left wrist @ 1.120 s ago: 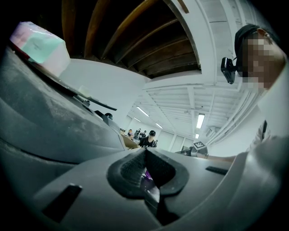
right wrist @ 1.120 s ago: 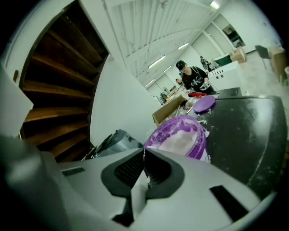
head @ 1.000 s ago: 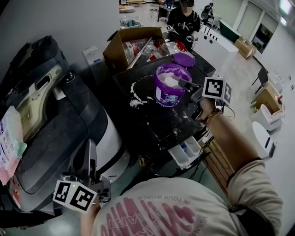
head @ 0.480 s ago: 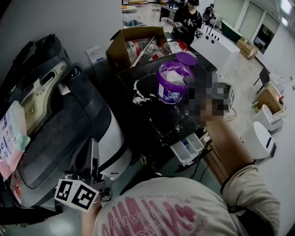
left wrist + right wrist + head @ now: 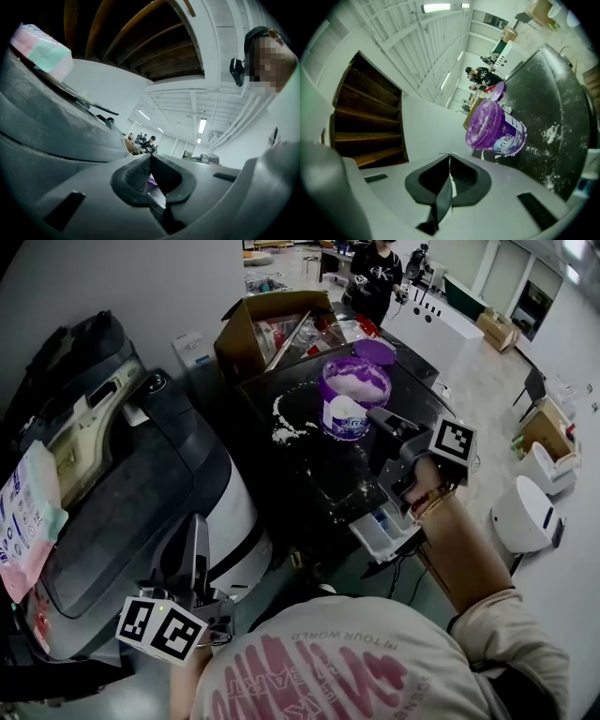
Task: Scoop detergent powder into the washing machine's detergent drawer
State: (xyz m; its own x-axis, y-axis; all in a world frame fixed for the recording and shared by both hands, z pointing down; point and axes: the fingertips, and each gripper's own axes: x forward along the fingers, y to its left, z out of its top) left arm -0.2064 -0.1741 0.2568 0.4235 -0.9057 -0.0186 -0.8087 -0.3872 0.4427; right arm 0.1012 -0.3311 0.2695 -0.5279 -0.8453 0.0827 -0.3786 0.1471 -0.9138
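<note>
The purple detergent tub (image 5: 355, 386) stands open on the black top, white powder inside; it also shows in the right gripper view (image 5: 494, 126). My right gripper (image 5: 375, 415) sits just outside its near rim, rolled over. Its jaws (image 5: 450, 159) are shut on a thin white strip, seemingly the scoop's handle. I cannot tell whether the white patch by the fingertips is the scoop's bowl or the tub's label. The white detergent drawer (image 5: 382, 532) stands open below my right wrist. My left gripper (image 5: 196, 526) is shut and empty beside the washer's front (image 5: 150, 157).
Spilled powder (image 5: 286, 423) lies left of the tub, and the purple lid (image 5: 373, 352) lies behind it. An open cardboard box (image 5: 267, 329) stands at the back. A dark machine (image 5: 112, 474) with a pink packet (image 5: 26, 521) fills the left. A person (image 5: 375, 273) stands far off.
My right gripper has drawn back out of the tub toward me and rolled about its own axis. The left gripper has stayed where it was.
</note>
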